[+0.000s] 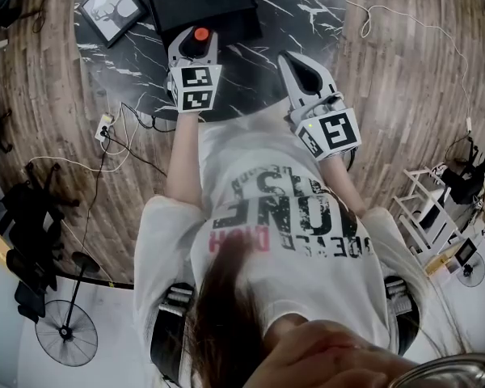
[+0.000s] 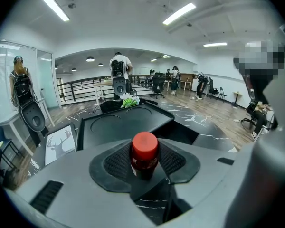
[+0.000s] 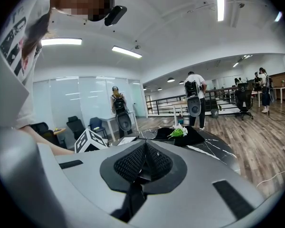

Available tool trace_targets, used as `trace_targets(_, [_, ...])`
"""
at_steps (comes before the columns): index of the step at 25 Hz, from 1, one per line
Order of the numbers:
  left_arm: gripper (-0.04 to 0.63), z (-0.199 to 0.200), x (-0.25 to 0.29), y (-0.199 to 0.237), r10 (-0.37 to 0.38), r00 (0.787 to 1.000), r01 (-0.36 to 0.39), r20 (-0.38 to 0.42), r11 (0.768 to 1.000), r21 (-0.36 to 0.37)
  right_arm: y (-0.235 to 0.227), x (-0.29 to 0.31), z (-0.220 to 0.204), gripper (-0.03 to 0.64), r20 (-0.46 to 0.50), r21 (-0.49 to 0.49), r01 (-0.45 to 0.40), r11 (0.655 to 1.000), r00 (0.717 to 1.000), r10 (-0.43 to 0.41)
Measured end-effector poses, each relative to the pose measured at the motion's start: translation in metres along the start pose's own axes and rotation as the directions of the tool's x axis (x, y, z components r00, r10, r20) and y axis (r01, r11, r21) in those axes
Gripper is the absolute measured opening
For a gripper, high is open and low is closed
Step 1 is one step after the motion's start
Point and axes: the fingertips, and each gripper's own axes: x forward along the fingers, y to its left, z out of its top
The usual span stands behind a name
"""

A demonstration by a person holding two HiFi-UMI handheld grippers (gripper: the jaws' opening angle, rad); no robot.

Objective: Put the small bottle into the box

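The small bottle (image 2: pixel 144 155) is dark with a red cap and stands upright between the pads of my left gripper (image 2: pixel 144 164), which is shut on it. In the head view the bottle's red cap (image 1: pixel 200 35) shows at the tip of the left gripper (image 1: pixel 196 39), held just in front of the near edge of the black box (image 1: pixel 202 2). The box (image 2: pixel 126 125) is open, low and wide, straight ahead of the bottle. My right gripper (image 1: pixel 297 61) hangs to the right of the box over the table edge. Its pads (image 3: pixel 133 163) meet with nothing between them.
The box rests on a black marble table (image 1: pixel 307 14). A framed deer picture (image 1: pixel 111 8) lies left of the box. Cables and a power strip (image 1: pixel 105 128) run on the wood floor at the left. A fan (image 1: pixel 65 330) and a white rack (image 1: pixel 424 208) stand nearby.
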Motion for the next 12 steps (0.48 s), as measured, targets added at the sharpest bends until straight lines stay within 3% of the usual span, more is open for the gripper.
trace_targets(4, [0.226,-0.0055,0.0048,-0.0044,-0.013,0.999,0.014,-0.039,0.999,0.050,-0.0019,-0.0007,-0.0010,0.002,-0.002,0.001,0.000,1.000,1.000,0.000])
trace_targets(8, [0.233,-0.0105,0.0052,-0.0015,-0.021,0.998,0.021,-0.061,1.000,-0.004,-0.0047,-0.0012,-0.0008,0.002,-0.004,0.000,0.003,1.000,1.000,-0.003])
trace_targets(12, [0.236,-0.0076,-0.0020,0.0029,-0.009,0.999,0.008,-0.036,1.000,-0.028,-0.0070,-0.0025,-0.0014,0.002,-0.006,0.001,0.006,1.000,1.000,-0.006])
